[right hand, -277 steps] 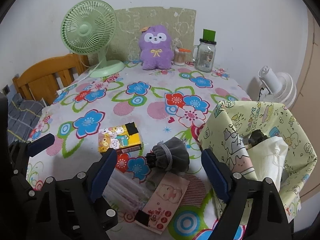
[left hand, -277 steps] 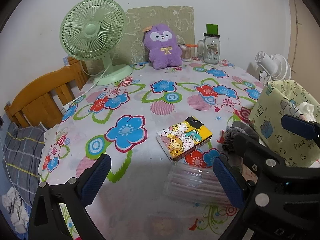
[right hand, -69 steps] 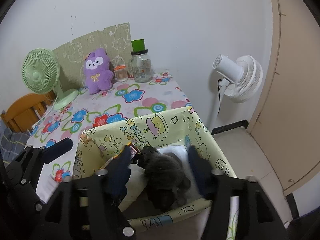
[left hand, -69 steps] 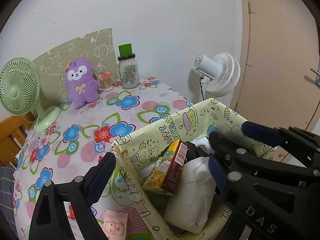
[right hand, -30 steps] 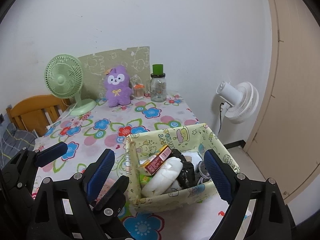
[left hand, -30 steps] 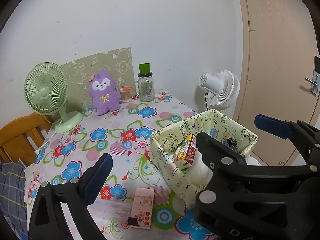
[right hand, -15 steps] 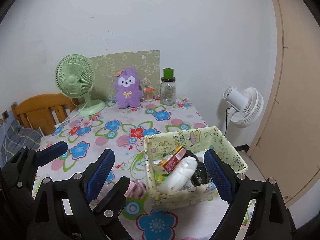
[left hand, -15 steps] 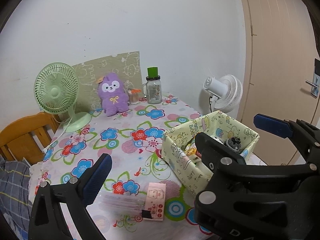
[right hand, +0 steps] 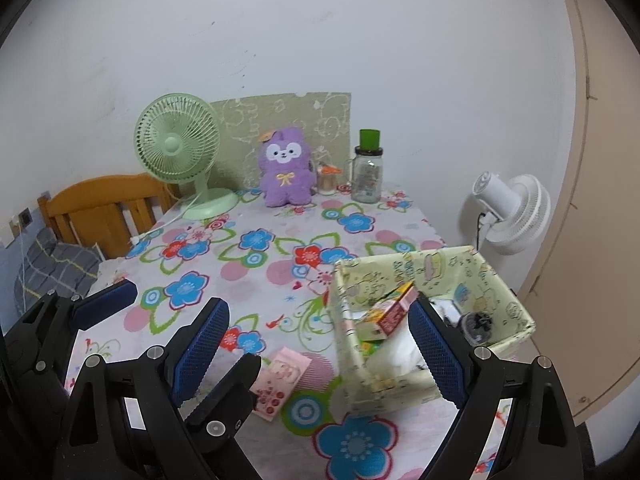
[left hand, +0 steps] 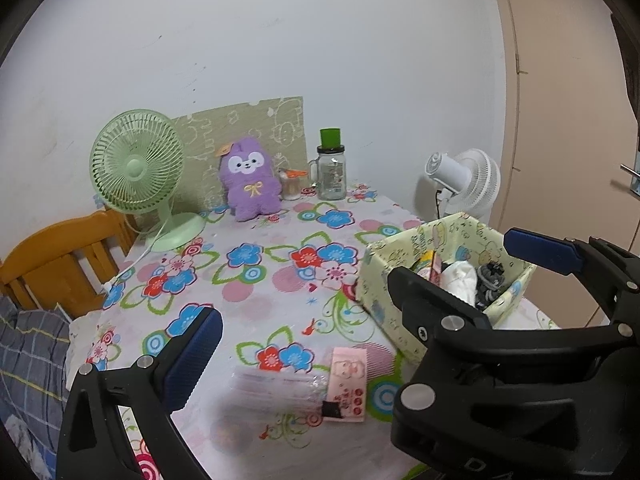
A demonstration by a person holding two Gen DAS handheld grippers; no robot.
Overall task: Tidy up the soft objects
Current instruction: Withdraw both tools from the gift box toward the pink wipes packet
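Observation:
A pale yellow cartoon-print fabric bin [right hand: 408, 266] [left hand: 380, 292] stands at the table's right edge. Inside it lie a cartoon box [right hand: 394, 312], a white soft pack [right hand: 400, 344] and a dark grey scrunchie [right hand: 476, 324]. A pink packet [left hand: 348, 380] and a clear plastic pack [left hand: 276, 388] rest on the cloth in front. A purple plush [right hand: 286, 168] sits upright at the back wall. My right gripper [right hand: 318, 306] hangs open and empty short of the bin. My left gripper [left hand: 320, 320] is open too, its right finger hidden behind the right gripper.
A green desk fan [left hand: 136, 160] and a glass jar with a green lid [left hand: 330, 172] stand at the back of the flowered table [left hand: 248, 292]. A white fan [left hand: 464, 178] stands off the right edge, a wooden chair [left hand: 60, 260] at the left, a door [left hand: 560, 120] at the far right.
Both grippers have drawn back from the bin, which now looks smaller and farther off. The box and scrunchie, on the table in the oldest frames, now lie in the bin.

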